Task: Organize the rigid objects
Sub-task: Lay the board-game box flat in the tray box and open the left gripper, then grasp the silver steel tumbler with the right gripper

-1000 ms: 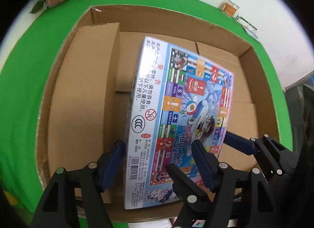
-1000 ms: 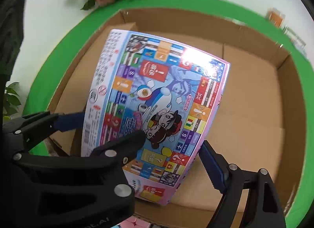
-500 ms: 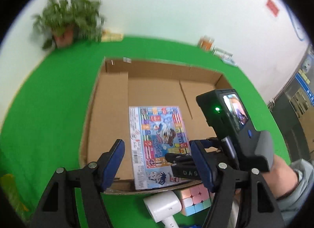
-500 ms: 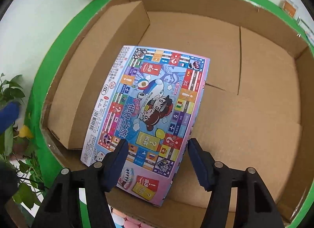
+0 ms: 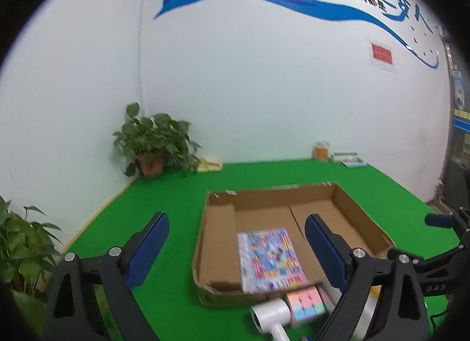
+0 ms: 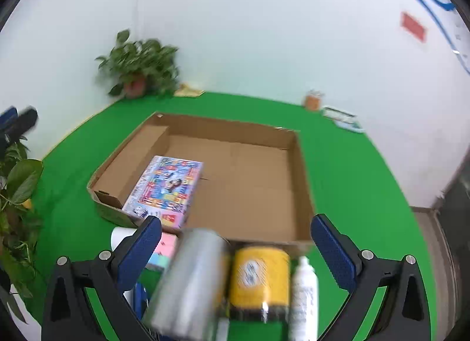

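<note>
Board game box (image 6: 166, 190) now lies released in the cardboard box (image 6: 302, 182); both claws, left (image 5: 236, 248) and right (image 6: 235, 248), have withdrawn spread and empty, next item pending.

Left gripper (image 5: 236, 248) held level, blue-padded fingers (image 5: 148, 248) spread wide apart with nothing between them. Right gripper (image 6: 236, 248) likewise spread wide, its pads (image 6: 332, 251) well apart and gripping nothing, tilted somewhat downward. Right gripper's black frame and one blue fingertip visible at the right edge of the left wrist view, just beside the left gripper's right finger.
</note>
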The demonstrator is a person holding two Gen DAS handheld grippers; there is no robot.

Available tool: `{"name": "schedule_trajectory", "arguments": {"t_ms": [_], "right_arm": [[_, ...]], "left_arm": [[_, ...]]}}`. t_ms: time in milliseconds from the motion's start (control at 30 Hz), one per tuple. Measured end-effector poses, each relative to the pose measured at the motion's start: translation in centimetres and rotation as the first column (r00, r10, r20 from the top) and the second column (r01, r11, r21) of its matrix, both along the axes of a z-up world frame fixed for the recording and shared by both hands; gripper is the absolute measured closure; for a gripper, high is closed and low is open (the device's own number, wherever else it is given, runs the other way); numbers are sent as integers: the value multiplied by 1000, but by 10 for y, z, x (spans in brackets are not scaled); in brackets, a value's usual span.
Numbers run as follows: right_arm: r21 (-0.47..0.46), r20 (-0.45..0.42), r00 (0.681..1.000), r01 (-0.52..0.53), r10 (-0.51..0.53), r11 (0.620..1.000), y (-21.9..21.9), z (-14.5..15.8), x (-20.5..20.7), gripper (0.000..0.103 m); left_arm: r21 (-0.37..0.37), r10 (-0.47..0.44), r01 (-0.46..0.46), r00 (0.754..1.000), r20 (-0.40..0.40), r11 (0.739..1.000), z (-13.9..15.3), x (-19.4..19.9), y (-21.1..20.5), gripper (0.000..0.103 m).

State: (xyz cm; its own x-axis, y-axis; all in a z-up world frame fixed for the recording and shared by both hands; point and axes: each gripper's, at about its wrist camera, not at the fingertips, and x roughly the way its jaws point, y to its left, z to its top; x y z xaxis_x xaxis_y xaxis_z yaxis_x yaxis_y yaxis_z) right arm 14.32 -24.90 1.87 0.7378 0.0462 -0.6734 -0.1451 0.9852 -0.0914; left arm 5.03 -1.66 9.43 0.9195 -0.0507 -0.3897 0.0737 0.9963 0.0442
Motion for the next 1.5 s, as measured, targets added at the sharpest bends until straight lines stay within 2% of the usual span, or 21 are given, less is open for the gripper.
{"name": "schedule_trajectory", "arguments": {"t_ms": [33, 100, 200, 267, 400, 467, 533, 600, 633, 733, 833, 933, 1000, 1067, 1200, 1333, 1400, 1500], "right_arm": [[15, 0, 1000, 10, -10, 1000, -15, 14, -10, 1], [48, -3, 999, 36, -36, 998, -26, 19, -37, 1], [66, -22, 998, 55, -53, 996, -36, 12, -69, 1], [62, -33, 998, 47, -45, 997, -40, 7, -89, 1], [-6, -7, 998, 55, -55, 998, -37, -10, -110, 1], [14, -21, 999, 31, -30, 999, -38, -15, -114, 1], [30, -31, 999, 13, -12, 999, -39, -22, -118, 1], [85, -71, 997, -8, 14, 996, -43, -29, -116, 1], [151, -112, 993, -17, 34, 988, -46, -34, -111, 1], [367, -259, 962, 13, 89, 930, -60, -60, -89, 1], [377, -331, 940, 54, 80, 925, -57, -79, -71, 7], [447, -398, 909, 76, 123, 891, -52, -98, -53, 8], [430, -434, 894, 93, 115, 898, -47, -112, -42, 14], [425, -451, 884, 92, 123, 901, -42, -122, -39, 16], [368, -418, 898, 31, 136, 929, -33, -124, -52, 17], [249, -353, 926, -46, 135, 967, -32, -113, -89, 18], [202, -350, 927, -68, 137, 977, -33, -113, -108, 18], [111, -334, 934, -93, 126, 989, -33, -114, -137, 18]], "left_arm": [[-9, -17, 17, 999, -29, 1000, -4, -2, -4, 9], [-62, -66, 60, 993, -100, 996, -18, -9, -14, 9], [-118, -105, 85, 979, -175, 989, -35, -17, -21, 9], [-163, -133, 103, 973, -191, 981, -43, -27, -22, 9], [-228, -143, 98, 971, -190, 969, -55, -38, -19, 9], [-254, -148, 95, 969, -197, 962, -60, -41, -16, 9], [-271, -165, 97, 957, -240, 958, -67, -39, -15, 9], [-294, -190, 100, 937, -294, 950, -75, -37, -12, 9], [-304, -196, 98, 929, -313, 948, -79, -37, -10, 9], [-337, -206, 79, 910, -361, 938, -91, -40, -3, 9], [-362, -217, 72, 900, -378, 929, -100, -46, 1, 9], [-377, -231, 72, 888, -396, 923, -106, -50, 3, 9], [-388, -239, 70, 882, -406, 919, -109, -51, 5, 9], [-396, -247, 72, 877, -411, 915, -110, -50, 6, 9], [-458, -306, 86, 849, -432, 885, -116, -42, 3, 9], [-524, -399, 126, 799, -450, 843, -125, -31, -8, 9], [-553, -458, 153, 756, -467, 819, -132, -22, -21, 9], [-559, -482, 166, 732, -483, 812, -136, -10, -43, 9]]}}
